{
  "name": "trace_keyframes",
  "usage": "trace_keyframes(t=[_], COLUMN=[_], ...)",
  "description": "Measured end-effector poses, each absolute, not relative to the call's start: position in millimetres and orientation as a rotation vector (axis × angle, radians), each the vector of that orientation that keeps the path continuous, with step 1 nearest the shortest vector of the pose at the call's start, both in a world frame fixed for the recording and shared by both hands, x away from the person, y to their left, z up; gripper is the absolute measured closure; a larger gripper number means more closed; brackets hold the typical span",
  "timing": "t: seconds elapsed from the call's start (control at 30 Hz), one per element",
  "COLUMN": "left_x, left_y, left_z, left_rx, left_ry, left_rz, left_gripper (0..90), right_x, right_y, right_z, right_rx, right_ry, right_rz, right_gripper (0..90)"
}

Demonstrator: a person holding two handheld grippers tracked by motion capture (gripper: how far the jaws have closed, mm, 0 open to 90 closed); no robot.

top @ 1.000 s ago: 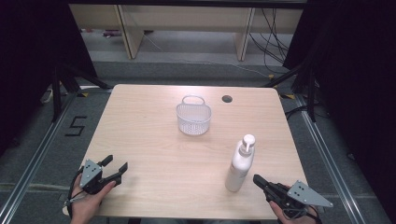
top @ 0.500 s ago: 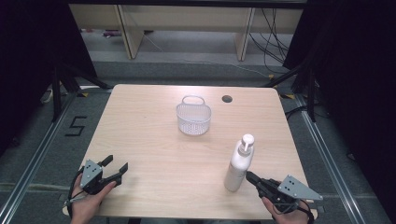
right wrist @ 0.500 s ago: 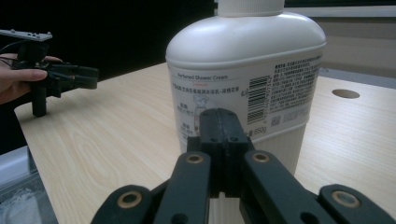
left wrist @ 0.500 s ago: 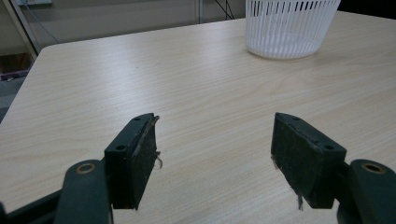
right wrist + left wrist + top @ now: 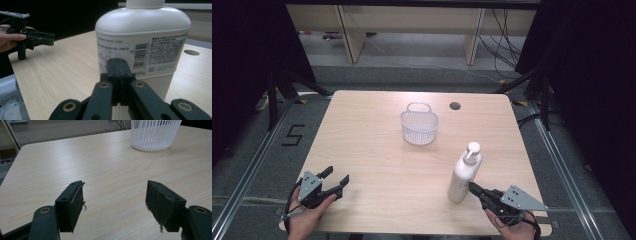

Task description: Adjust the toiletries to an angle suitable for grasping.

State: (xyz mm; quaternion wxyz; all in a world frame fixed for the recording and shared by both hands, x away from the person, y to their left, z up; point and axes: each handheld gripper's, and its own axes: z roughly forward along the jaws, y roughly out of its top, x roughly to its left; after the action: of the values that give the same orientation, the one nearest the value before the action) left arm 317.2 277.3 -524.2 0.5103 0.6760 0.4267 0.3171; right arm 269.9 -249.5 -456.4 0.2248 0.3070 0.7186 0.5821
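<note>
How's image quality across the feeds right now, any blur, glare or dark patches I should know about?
High view: even light on the table, black surroundings, slightly soft. Left gripper view: fingers sharp, the basket cut off at the top edge. Right gripper view: the bottle close enough that its small print blurs, dark background, no glare.

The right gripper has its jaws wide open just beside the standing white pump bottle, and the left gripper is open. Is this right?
Not quite. The right gripper is shut, its jaws pressed together by the white pump bottle, as the right gripper view shows. The left gripper is open.
</note>
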Motion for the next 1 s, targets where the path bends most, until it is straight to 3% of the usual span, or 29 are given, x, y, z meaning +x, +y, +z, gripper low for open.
trace_keyframes(t=[1.0], left_x=[316], left_y=[279], left_z=[-524], left_rx=[1.631], left_ry=[1.029], left_rz=[0.762], left_gripper=[30.0], right_x=[284], right_y=[-214], right_z=[-457], right_rx=[0.859], right_ry=[1.987], right_rz=[1.560], right_gripper=[90.0])
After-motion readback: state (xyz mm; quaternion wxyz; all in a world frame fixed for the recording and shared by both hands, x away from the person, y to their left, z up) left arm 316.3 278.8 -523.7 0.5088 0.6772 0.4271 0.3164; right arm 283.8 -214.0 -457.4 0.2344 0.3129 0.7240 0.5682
